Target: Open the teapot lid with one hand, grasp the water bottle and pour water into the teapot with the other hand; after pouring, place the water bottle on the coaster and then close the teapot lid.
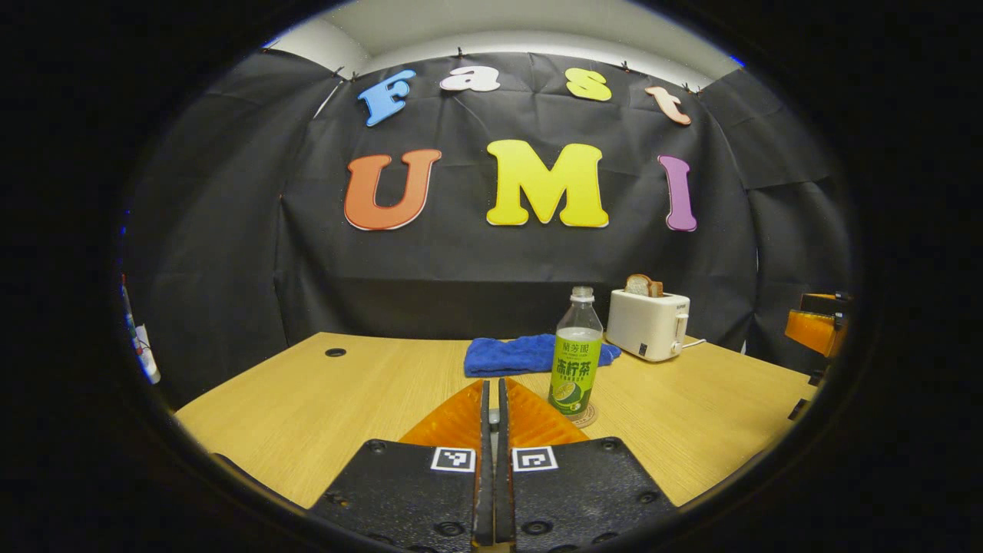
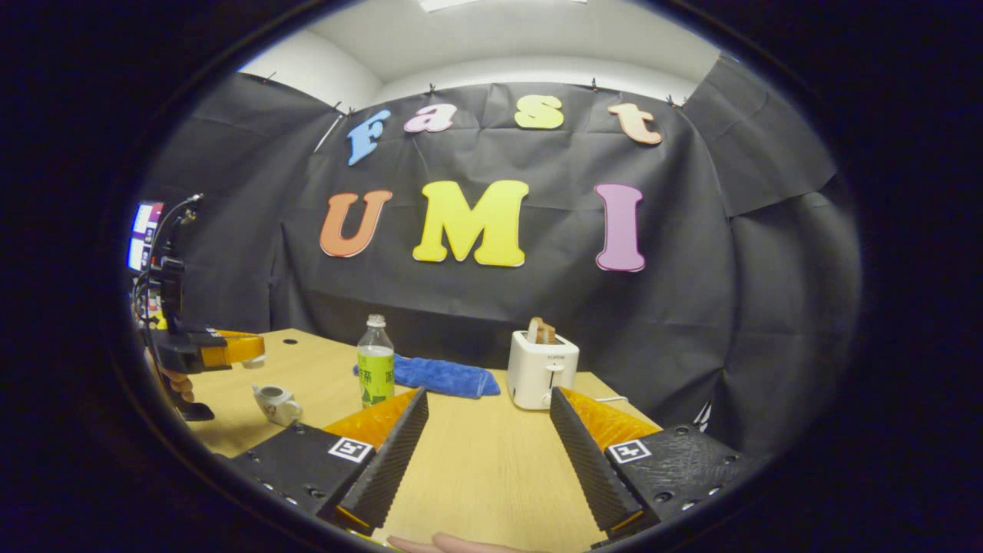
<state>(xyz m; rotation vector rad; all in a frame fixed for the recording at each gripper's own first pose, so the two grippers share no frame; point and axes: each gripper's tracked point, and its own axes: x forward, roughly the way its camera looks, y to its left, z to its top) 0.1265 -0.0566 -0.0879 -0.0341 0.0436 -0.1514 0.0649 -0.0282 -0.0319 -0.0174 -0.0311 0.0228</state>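
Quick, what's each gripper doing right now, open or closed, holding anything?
Left gripper: closed, nothing visible between its fingers.
Right gripper: open, holding nothing.

The water bottle (image 1: 576,361) carries a green label with large Chinese characters.

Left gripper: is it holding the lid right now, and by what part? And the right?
Left gripper looks shut on a small pale piece above the teapot, likely the lid; hold point unclear. Right gripper open, empty.
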